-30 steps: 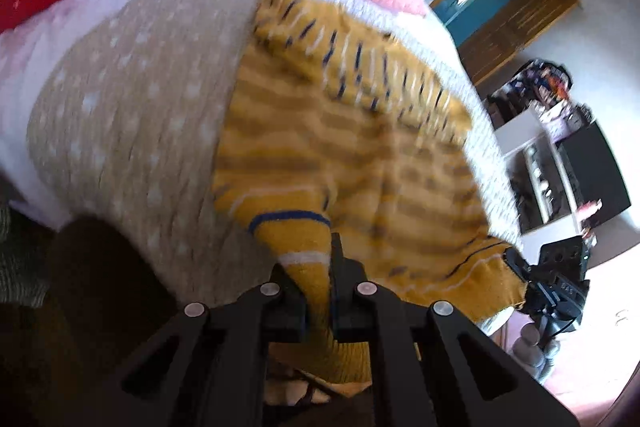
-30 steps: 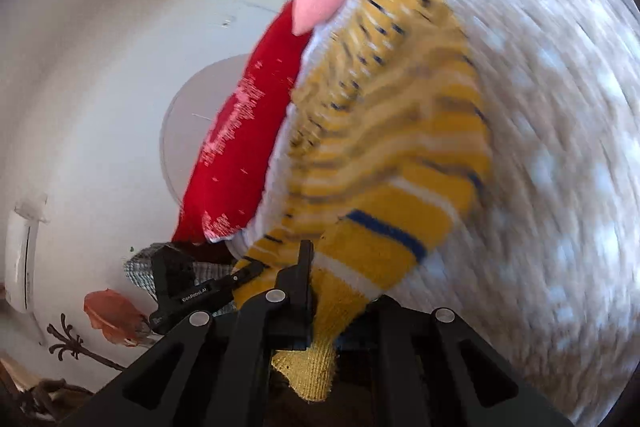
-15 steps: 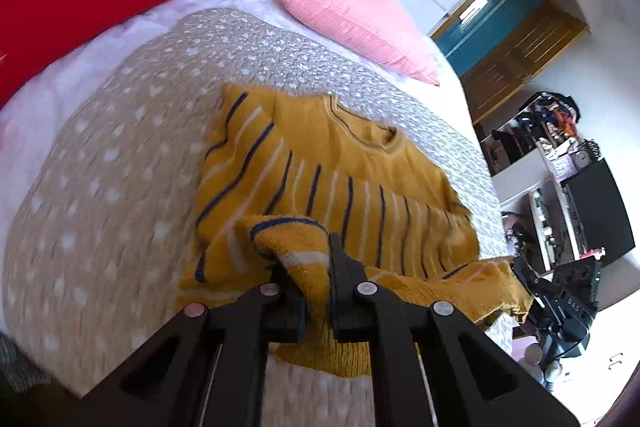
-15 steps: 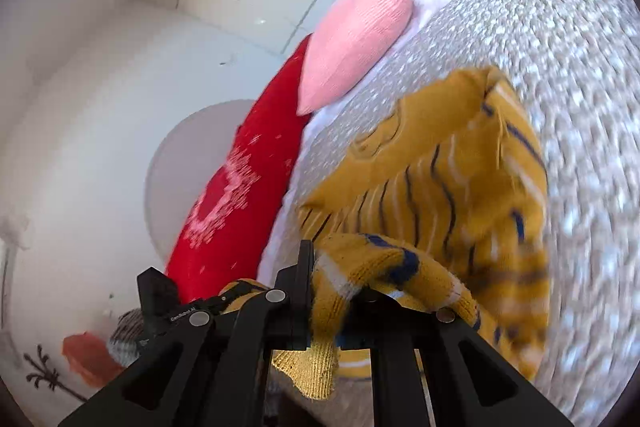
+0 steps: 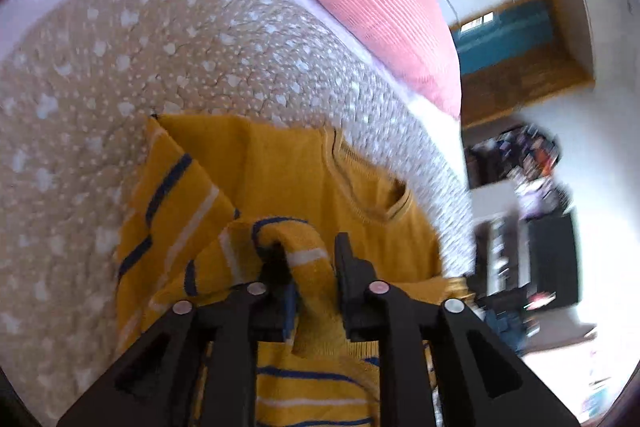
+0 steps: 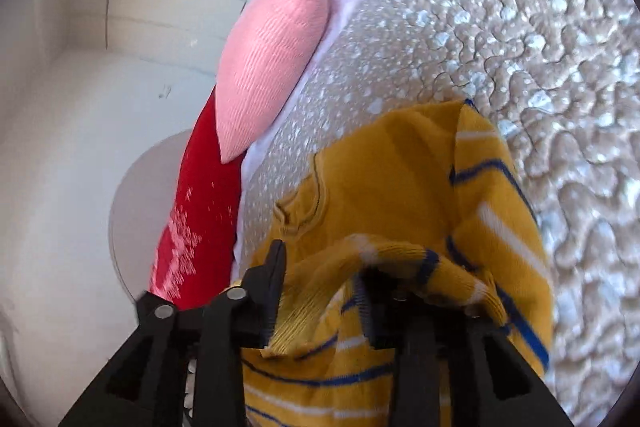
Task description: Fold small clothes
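A small mustard-yellow sweater (image 5: pixel 288 183) with blue and white stripes lies on a beige dotted quilt (image 5: pixel 120 67), its collar toward the pillows. Its striped lower part is folded up over the chest. My left gripper (image 5: pixel 310 267) has its jaws parted, with a fold of the hem loose between them. The sweater also shows in the right wrist view (image 6: pixel 392 183). My right gripper (image 6: pixel 320 275) is open too, with the hem draped over its right finger and hanging in the gap.
A pink pillow (image 5: pixel 376 7) and a red pillow (image 6: pixel 192 227) lie at the head of the bed, beyond the collar. The quilt (image 6: pixel 540 27) stretches on around the sweater. Shelves and furniture (image 5: pixel 532 227) stand past the bed's right edge.
Both grippers carried the hem up toward the collar, folding the sweater in half. Their jaws, shut on the hem before, have now opened.
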`<state>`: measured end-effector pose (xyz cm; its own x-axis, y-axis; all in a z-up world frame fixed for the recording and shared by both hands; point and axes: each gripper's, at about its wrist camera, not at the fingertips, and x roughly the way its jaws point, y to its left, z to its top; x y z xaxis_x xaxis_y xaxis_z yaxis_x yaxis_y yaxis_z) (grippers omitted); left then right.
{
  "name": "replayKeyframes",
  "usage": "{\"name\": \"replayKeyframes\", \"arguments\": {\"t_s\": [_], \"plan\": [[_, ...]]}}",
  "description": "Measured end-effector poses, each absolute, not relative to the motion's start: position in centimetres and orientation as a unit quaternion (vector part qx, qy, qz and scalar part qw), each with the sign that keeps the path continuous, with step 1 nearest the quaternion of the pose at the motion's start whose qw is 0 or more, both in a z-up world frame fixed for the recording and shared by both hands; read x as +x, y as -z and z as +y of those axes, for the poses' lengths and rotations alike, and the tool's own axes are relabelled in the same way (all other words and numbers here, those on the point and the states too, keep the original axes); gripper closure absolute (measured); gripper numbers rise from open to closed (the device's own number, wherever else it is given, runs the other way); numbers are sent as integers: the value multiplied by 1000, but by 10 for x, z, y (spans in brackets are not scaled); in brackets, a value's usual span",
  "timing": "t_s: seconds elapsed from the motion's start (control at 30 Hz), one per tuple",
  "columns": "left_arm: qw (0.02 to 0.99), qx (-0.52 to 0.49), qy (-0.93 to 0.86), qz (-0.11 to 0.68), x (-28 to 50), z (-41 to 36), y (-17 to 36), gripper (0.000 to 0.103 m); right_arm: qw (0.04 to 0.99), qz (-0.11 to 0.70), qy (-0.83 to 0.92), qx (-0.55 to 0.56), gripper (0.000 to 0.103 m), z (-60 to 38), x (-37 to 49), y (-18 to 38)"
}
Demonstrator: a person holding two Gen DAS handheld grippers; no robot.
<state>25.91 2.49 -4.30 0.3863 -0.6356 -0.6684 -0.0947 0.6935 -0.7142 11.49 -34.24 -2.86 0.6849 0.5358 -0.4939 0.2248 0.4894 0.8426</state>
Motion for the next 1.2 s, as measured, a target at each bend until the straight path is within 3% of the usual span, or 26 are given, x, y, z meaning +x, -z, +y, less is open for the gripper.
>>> {"name": "replayKeyframes", "arguments": {"t_s": [0.17,0.23,0.3,0.5,0.57,0.8,1.07,1.1,1.13,1.2], "plan": [[732,-418,181,506,269,46,55,72,767,387,-91,503,62,-346,138,36],[734,-438,169,491,266,57,55,57,765,388,-94,505,60,-344,144,37],[738,-450,155,478,264,70,53,50,763,387,-95,509,59,-345,148,39],[775,-388,121,483,251,83,35,47,771,368,-92,512,54,-354,141,30],[795,-342,115,488,241,80,27,47,783,357,-91,502,46,-360,128,17],[839,-135,93,519,189,54,34,44,817,380,-63,429,44,-374,53,-5],[819,-130,119,547,153,42,70,39,831,408,-46,377,42,-360,-15,13],[819,-121,114,550,152,37,73,44,827,409,-48,384,42,-356,-16,18],[819,-106,112,553,148,33,72,67,822,410,-54,390,42,-351,-16,24],[817,-84,111,560,147,26,65,85,810,423,-79,399,59,-338,-11,37]]}}
